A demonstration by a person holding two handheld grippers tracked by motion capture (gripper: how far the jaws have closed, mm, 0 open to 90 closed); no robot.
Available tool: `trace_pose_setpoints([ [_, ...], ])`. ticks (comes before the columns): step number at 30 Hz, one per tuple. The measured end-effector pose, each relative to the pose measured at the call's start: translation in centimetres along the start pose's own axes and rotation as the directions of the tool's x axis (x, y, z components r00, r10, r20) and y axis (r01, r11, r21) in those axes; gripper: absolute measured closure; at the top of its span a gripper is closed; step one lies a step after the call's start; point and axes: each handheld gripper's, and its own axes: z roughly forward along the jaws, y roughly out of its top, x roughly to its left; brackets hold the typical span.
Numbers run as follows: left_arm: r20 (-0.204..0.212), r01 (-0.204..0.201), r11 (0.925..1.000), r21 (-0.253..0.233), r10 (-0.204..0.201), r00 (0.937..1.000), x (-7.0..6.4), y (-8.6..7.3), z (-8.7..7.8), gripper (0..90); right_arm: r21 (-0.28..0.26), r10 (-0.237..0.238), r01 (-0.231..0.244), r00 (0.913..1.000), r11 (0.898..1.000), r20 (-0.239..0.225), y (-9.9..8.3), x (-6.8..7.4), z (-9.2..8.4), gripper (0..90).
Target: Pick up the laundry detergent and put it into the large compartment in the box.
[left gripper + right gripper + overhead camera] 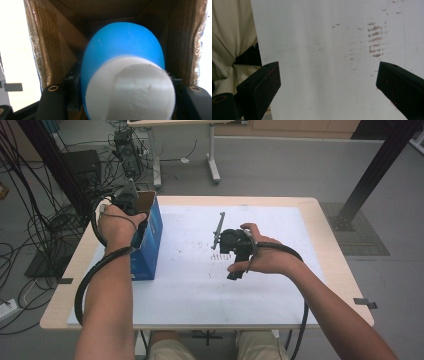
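Observation:
At the table's left, my left gripper [128,200] reaches into the open top of a blue cardboard box [151,240]. In the left gripper view my left gripper [125,102] is shut on a rounded blue object with a white end [122,47]. The box's brown inner walls [57,47] surround the object. My right gripper [234,266] is held over the middle of the white mat [190,285]. In the right gripper view my right gripper [328,85] is open, with only the mat [319,37] between its jaws.
Brown scuff marks [375,40] lie on the mat just beside the right gripper, marks [220,255]. Light trousers [229,37] show past the mat's near edge. Cables and a black frame post [55,170] stand off the table's left side; another table's legs [213,160] are behind.

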Motion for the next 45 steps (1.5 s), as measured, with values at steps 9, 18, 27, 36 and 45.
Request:
trace_pose_setpoints([
  [9, -0.004, -0.005, 1.0000, 0.001, 0.005, 1.0000, -0.18, 0.01, 0.01, 36.9, -0.006, 0.002, -0.002, 1.0000, 1.000, 0.007, -0.17, -0.09, -0.21, 5.5],
  [18, -0.001, -0.007, 0.9999, 0.009, 0.007, 1.0000, -0.12, 0.28, 0.05, 36.9, -0.005, 0.005, -0.005, 1.0000, 1.000, 0.007, 0.03, -0.21, -0.31, 5.5],
  [27, 0.000, -0.008, 0.9999, 0.006, 0.008, 1.0000, -0.11, 0.18, 0.08, 36.9, -0.004, 0.001, -0.001, 1.0000, 1.000, 0.007, 0.06, -0.20, -0.29, 5.6],
  [36, 0.001, -0.006, 1.0000, 0.007, 0.006, 1.0000, -0.04, 0.24, 0.12, 36.8, -0.006, 0.000, 0.000, 1.0000, 1.000, 0.007, 0.08, -0.28, -0.26, 5.6],
  [45, 0.007, -0.002, 1.0000, 0.003, 0.002, 1.0000, 0.03, 0.12, 0.19, 36.8, -0.006, 0.001, -0.001, 0.9999, 1.000, 0.010, 0.27, -0.19, -0.37, 5.7],
])
